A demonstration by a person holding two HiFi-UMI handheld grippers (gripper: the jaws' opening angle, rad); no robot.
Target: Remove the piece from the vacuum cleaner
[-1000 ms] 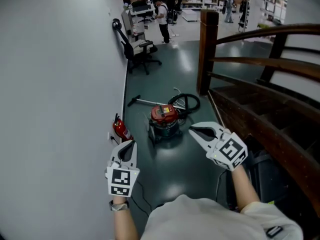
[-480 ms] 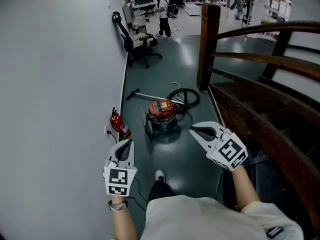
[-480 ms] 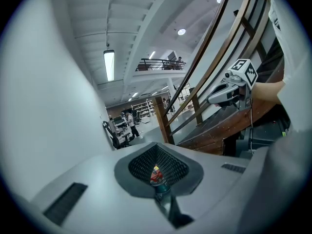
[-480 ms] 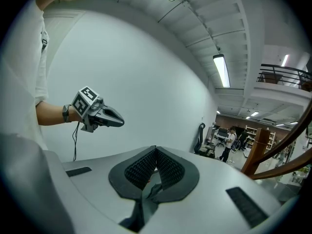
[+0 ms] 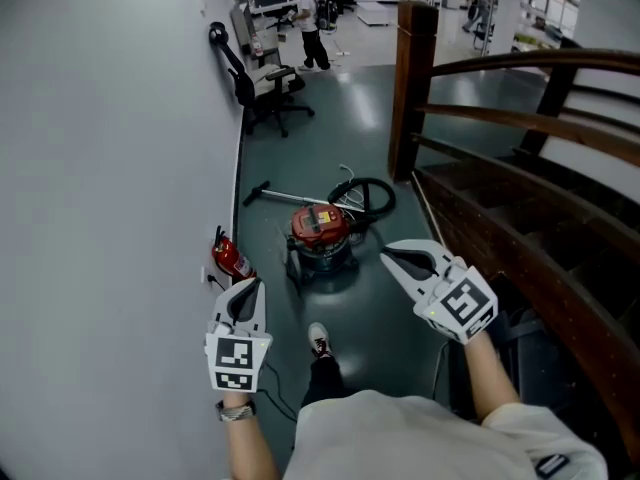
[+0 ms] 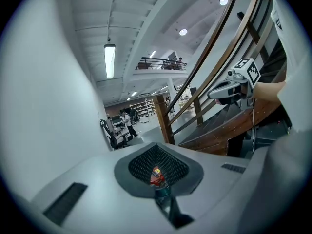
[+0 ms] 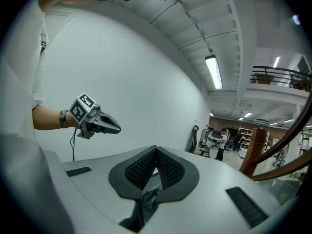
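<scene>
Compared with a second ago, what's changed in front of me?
The person has stepped forward toward the vacuum cleaner: a shoe has come into view short of it. Nothing was taken or let go. The left gripper and right gripper stay shut and empty, and the vacuum cleaner sits untouched.

Left tool [image 5: 254,286] and right tool [image 5: 386,256]: light grey shells, dark grey ribbed pads [image 6: 143,164], tapered tips. Each carries 1 white cube [image 5: 238,362] with black square markers. A thin black cable [image 7: 73,145] hangs from the left tool. Worn: pale short-sleeved shirt [image 5: 400,428], wristband [image 5: 236,412], dark trousers [image 5: 322,380], dark-and-white shoe [image 5: 318,340].
</scene>
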